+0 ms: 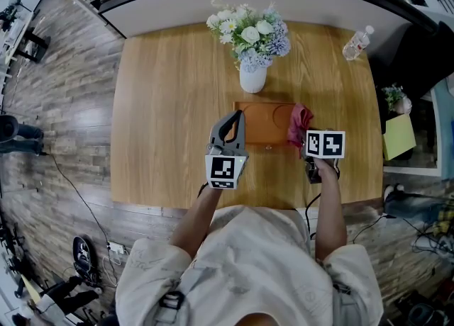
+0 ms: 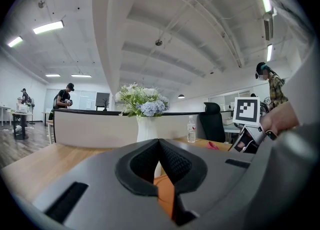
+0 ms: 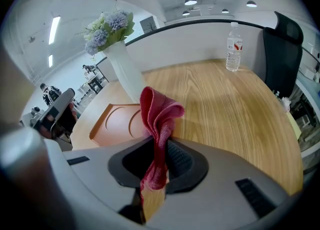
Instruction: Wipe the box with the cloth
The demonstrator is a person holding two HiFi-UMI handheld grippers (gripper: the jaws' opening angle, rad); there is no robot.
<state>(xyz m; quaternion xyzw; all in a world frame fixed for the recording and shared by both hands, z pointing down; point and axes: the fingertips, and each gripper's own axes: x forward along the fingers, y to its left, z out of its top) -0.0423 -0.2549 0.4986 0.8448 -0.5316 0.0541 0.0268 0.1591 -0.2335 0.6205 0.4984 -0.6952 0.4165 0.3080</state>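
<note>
My left claw [image 1: 237, 116] is over the left end of the box [image 1: 264, 125]. Its jaws are closed together and nothing is between them. The box is a flat orange-brown one and it lies on the wooden table [image 1: 170, 105], just in front of the white vase [image 1: 253, 77] with flowers. At the right end of the box is the red cloth [image 1: 299, 125]. My right claw [image 1: 306, 142] has its jaws pressed on this cloth, and a crumpled fold of it stands out beyond the tips. Far right, near the back edge, stands a plastic bottle [image 1: 357, 42].
</note>
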